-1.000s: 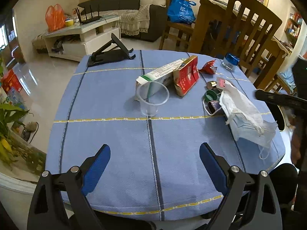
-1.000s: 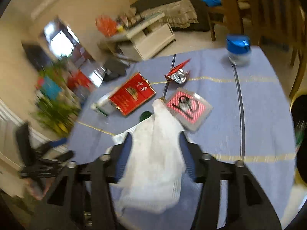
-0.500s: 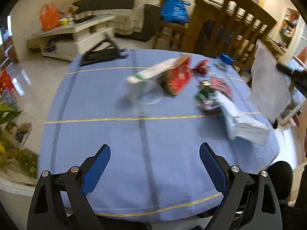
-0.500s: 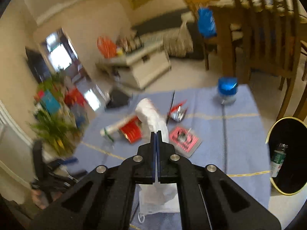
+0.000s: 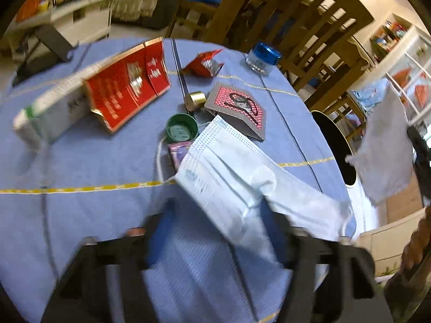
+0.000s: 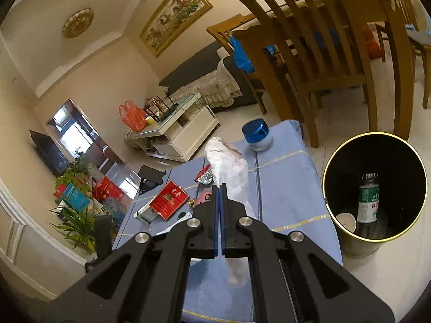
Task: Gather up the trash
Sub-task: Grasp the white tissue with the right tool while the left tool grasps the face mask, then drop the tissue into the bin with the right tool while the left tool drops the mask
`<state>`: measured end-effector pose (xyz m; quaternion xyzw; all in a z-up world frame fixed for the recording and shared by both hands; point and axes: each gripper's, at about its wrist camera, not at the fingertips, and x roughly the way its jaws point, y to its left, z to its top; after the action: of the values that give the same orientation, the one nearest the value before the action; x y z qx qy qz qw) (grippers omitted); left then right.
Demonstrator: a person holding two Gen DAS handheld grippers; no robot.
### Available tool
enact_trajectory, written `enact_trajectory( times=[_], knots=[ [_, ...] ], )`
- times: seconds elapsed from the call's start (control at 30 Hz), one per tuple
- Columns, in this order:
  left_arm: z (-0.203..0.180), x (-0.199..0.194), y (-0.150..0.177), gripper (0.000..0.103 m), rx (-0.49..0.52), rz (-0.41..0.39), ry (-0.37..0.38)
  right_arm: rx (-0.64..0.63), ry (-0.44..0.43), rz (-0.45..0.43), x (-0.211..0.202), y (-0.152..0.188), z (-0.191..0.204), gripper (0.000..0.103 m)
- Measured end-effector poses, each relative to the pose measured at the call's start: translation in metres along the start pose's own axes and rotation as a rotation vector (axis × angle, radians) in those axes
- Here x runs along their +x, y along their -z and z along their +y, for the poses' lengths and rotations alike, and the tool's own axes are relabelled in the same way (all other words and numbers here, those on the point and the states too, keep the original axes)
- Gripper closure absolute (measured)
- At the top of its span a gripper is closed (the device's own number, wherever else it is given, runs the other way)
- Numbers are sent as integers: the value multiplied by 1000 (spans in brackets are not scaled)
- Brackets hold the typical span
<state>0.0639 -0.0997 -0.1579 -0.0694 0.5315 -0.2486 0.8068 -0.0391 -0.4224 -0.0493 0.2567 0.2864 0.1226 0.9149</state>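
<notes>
My right gripper [image 6: 220, 188] is shut on a white tissue [image 6: 229, 167] and holds it in the air over the table's right side; the tissue also shows in the left wrist view [image 5: 385, 150]. A black bin [image 6: 414, 158] with a gold rim stands on the floor to the right, holding a bottle [image 6: 368, 196] and a paper cup. My left gripper [image 5: 215, 215] is open, its blurred blue fingers astride a pale blue face mask [image 5: 242, 172] on the blue tablecloth [image 5: 80, 215].
On the table lie a red box [image 5: 126, 86], a white carton [image 5: 48, 107], a green cap [image 5: 181, 128], a gold cap [image 5: 195, 101], a red wrapper [image 5: 204, 64], a patterned packet [image 5: 239, 107] and a blue-lidded jar [image 5: 262, 58]. Wooden chairs [image 6: 323, 53] stand behind.
My right gripper has lifted the tissue off the table and swung right toward the bin. My left gripper has moved forward and right, over the face mask.
</notes>
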Motion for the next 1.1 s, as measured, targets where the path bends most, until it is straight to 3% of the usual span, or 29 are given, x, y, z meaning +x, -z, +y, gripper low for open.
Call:
enact_trajectory(
  times=[0.03,0.1,0.17,0.37,0.47,0.53,0.7,0.9,0.97,1.1],
  knots=[
    [2,6,-1,101,-22,24,5,6,-5,0,1,0,-1,102],
    [3,7,-1,101,-56,38,13,23,-18,-4,2,1,-7,102],
    [0,-6,-2,102,-70,-13,-21,43,-32,-15,0,3,-14,102],
    [1,-72,-32,103,-115,-224,-48,87,-58,-38,-3,4,-29,102],
    [-9,-112,-45,103,-68,-352,-89,95,-65,-49,-6,4,-30,102],
    [-14,-130,-53,102,-37,-384,-84,99,-65,-54,-7,5,-32,102],
    [-29,-143,-61,102,6,-401,-63,104,-48,-63,-9,4,-34,102],
    [-65,-117,-55,102,88,-336,-23,143,27,-94,-11,-3,-61,102],
    [-84,-105,-58,102,125,-312,-7,162,71,-127,-16,-13,-76,102],
    [-125,-79,-63,102,207,-277,-2,147,276,-205,-20,-33,-102,102]
  ],
)
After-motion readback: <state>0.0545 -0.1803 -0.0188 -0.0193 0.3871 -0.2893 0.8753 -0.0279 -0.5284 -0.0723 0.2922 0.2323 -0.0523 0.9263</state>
